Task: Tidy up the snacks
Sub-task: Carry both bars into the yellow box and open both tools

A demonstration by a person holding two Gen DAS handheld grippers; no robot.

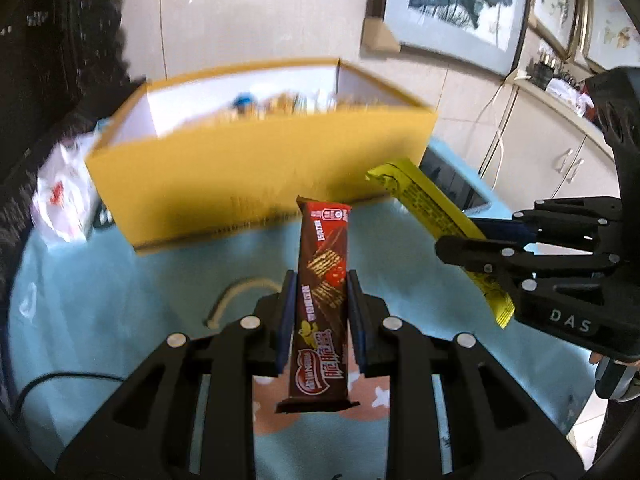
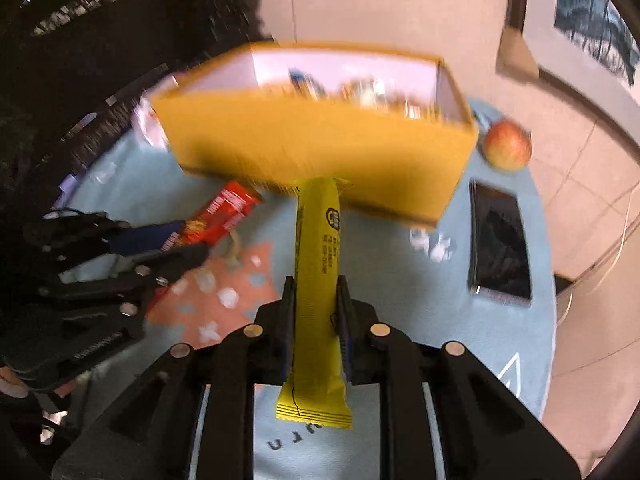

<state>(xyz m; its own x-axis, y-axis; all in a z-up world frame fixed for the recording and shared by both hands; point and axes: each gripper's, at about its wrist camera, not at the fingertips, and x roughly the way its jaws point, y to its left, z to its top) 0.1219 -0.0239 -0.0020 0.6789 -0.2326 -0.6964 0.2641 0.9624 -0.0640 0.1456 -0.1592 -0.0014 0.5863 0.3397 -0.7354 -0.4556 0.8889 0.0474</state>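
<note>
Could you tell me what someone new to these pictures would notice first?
Each gripper clamps a wafer bar: the left gripper a brown one, the right gripper a yellow one. Beyond them a yellow cardboard box of snacks stands on the blue tablecloth, with an apple beside it.

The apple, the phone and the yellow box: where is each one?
apple (image 2: 507,144), right wrist view, middle of its skin.
phone (image 2: 501,242), right wrist view, centre of its dark screen.
yellow box (image 2: 320,148), right wrist view, its front wall.
</note>
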